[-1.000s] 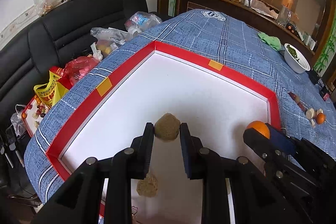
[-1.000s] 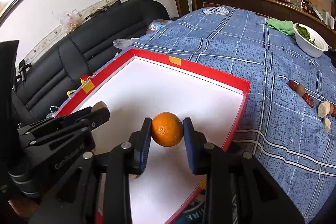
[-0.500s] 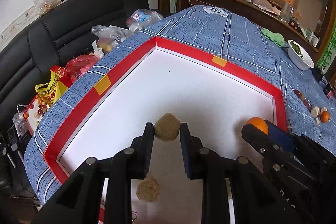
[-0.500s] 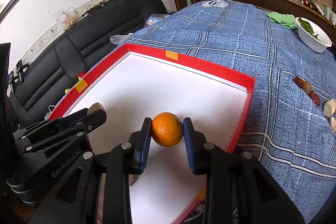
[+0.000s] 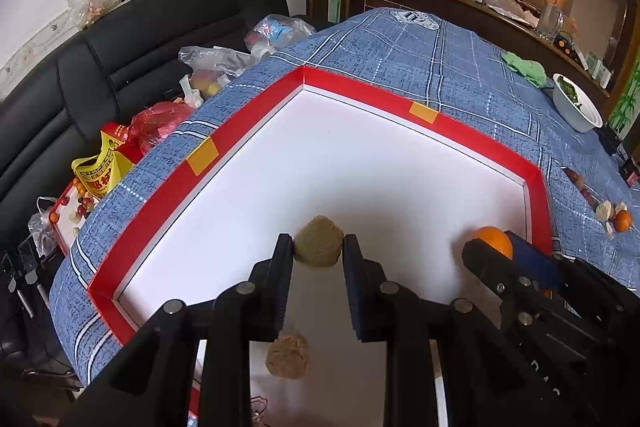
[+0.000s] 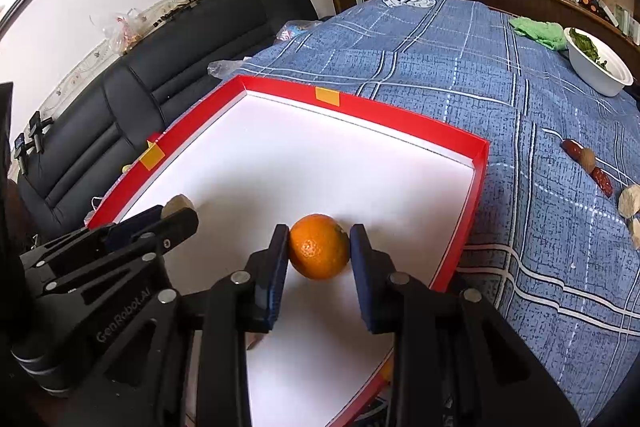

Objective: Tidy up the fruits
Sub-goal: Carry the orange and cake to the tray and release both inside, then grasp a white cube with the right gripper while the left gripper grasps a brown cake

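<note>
My left gripper (image 5: 319, 247) is shut on a rough brown-green round fruit (image 5: 319, 241), held over the white floor of a red-rimmed tray (image 5: 256, 131). A second brown fruit (image 5: 287, 357) lies on the tray floor below that gripper. My right gripper (image 6: 319, 247) is shut on an orange (image 6: 319, 246), also above the tray (image 6: 478, 163), near its right wall. In the left wrist view the right gripper (image 5: 494, 247) shows at the right with the orange (image 5: 494, 237) at its tip. In the right wrist view the left gripper (image 6: 180, 213) shows at the left.
The tray sits on a blue plaid tablecloth (image 6: 440, 59). A white bowl of greens (image 6: 598, 67), a green cloth (image 6: 538, 31), red dates and nuts (image 6: 592, 167) and a small orange (image 5: 623, 220) lie to the right. A black sofa (image 5: 120, 59) with bags stands left.
The view of the tray has shifted slightly, its far corner lying lower in the frames. Both grippers keep their fruits.
</note>
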`<state>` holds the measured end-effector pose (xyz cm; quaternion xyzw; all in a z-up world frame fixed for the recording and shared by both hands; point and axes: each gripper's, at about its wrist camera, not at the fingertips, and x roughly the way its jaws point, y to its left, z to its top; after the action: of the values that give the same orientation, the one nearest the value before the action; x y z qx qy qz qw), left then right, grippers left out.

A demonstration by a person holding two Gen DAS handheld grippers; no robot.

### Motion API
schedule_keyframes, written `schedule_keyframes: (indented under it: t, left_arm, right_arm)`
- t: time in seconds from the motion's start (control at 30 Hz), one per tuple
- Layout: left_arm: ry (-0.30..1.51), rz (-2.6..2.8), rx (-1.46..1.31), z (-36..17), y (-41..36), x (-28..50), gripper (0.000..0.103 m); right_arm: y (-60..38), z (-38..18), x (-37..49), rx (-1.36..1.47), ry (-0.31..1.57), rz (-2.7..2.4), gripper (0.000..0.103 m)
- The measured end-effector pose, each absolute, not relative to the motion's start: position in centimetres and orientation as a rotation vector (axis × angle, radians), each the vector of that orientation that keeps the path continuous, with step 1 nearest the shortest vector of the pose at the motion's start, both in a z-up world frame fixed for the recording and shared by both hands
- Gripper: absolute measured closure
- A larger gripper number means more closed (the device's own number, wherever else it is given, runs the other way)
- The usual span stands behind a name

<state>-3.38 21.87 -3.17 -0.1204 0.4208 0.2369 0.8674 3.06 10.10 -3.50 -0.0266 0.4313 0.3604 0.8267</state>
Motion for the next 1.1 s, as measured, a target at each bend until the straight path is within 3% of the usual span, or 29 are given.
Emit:
schedule_keyframes:
  t: [0.23, 0.3, 0.37, 0.57, 0.73, 0.97, 1.1]
  left_arm:
    - [0.896, 0.533, -0.263, -3.3, 22.6, -3.8, 0.075]
    - [0.893, 0.546, -0.266, -3.3, 22.7, -4.2, 0.06]
    - [0.889, 0.554, -0.263, -3.0, 22.7, -4.5, 0.036]
    - [0.83, 0.545, -0.337, -1.7, 22.0, -5.1, 0.034]
    - [0.797, 0.441, -0.307, -0.6, 18.6, -3.7, 0.032]
    - [0.804, 0.282, -0.211, 0.1, 12.2, 0.7, 0.032]
    - [0.811, 0.223, -0.166, 0.4, 9.1, 3.0, 0.032]
  right_arm:
    - [10.1, -3.5, 2.8, -0.067, 0.92, 0.767, 0.069]
    - [10.1, -3.5, 2.8, -0.068, 0.926, 0.767, 0.066]
    - [9.9, -3.3, 2.7, -0.067, 0.921, 0.762, 0.056]
    - [7.5, -1.4, 2.1, -0.046, 0.863, 0.751, 0.056]
    - [-0.1, 0.1, 3.4, 0.012, 0.785, 0.631, 0.056]
    - [-11.6, -3.4, 10.4, 0.107, 0.863, 0.324, 0.057]
    - [-11.9, -4.2, 12.5, 0.087, 0.889, 0.318, 0.057]
